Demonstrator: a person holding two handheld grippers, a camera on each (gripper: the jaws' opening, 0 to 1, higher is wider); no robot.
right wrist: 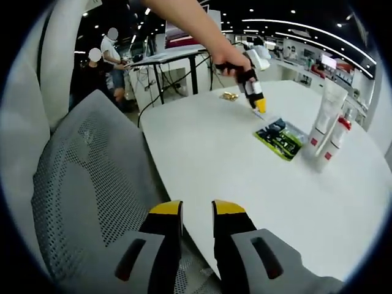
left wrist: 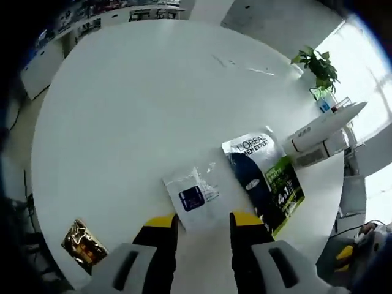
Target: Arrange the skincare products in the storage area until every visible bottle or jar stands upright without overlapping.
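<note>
Left gripper (left wrist: pixel 203 228) hovers over sachet (left wrist: pixel 191 196), beside pouch (left wrist: pixel 264 177).

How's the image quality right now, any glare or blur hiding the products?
Left gripper view: window glare washes out the upper right near the plant; the white sachet and the green pack are soft, with their small print unreadable. Right gripper view: evenly lit, fisheye bends the table edge; the tubes are clear.
</note>
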